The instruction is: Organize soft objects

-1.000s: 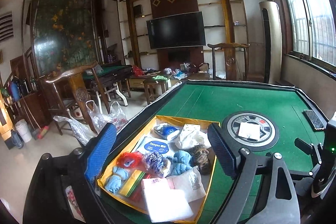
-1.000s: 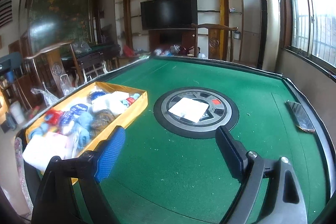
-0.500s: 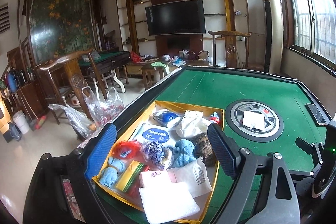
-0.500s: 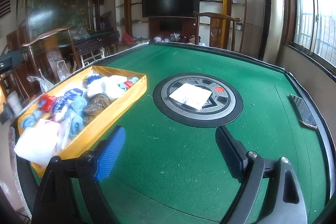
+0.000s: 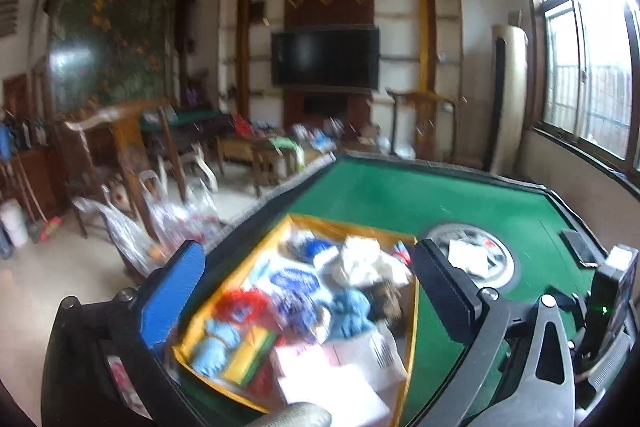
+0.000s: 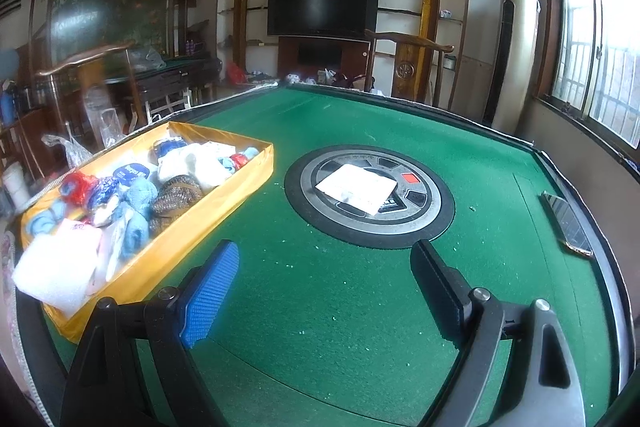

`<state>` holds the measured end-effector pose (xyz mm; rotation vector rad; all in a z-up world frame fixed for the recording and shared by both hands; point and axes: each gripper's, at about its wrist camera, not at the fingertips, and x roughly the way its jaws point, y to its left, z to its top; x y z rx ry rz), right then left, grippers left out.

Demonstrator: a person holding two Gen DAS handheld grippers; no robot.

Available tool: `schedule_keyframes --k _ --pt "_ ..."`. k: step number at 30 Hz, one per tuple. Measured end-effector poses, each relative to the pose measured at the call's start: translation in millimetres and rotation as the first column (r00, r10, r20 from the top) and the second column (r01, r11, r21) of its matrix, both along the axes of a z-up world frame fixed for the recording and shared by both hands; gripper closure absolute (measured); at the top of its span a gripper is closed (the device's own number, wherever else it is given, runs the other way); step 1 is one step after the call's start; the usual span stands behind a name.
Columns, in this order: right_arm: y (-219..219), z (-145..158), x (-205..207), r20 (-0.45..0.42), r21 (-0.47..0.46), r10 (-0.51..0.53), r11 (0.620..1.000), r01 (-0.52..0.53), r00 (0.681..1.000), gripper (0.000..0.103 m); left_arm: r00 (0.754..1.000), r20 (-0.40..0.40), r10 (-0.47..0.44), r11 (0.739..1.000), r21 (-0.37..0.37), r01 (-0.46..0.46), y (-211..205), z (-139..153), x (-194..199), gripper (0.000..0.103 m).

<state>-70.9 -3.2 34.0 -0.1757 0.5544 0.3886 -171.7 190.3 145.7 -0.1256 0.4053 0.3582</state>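
Observation:
A yellow fabric box full of soft things stands on the left of the green table. It holds blue yarn, a red mesh puff, a brown knit piece and white packets. In the left wrist view the box lies under my open, empty left gripper, which is held above it. My right gripper is open and empty, low over bare felt right of the box.
A round grey hub in the table's middle carries a white packet. A phone lies by the right rim. Wooden chairs and plastic bags stand on the floor to the left.
My left gripper has drawn back and risen, so the box sits lower and further away; its view is blurred by motion. My right gripper has tilted down and edged toward the table centre.

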Motion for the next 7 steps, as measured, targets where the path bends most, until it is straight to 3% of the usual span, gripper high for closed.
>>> schedule_keyframes --k 2,5,7 --pt "2.0 0.8 -1.2 0.003 -0.005 0.000 1.000 0.000 1.000 0.019 0.999 -0.052 0.001 1.000 -0.025 -0.002 5.2 -6.3 4.1 0.000" --pt "2.8 1.5 -2.8 -0.035 -0.001 0.008 1.000 -0.008 0.999 0.019 0.992 -0.121 0.037 0.999 -0.004 -0.038 2.4 -10.8 8.3 0.000" --pt "0.9 2.4 -4.0 -0.065 0.010 0.009 1.000 -0.009 0.998 0.019 0.987 -0.161 0.007 1.000 -0.006 -0.008 -6.4 -14.2 13.3 0.000"
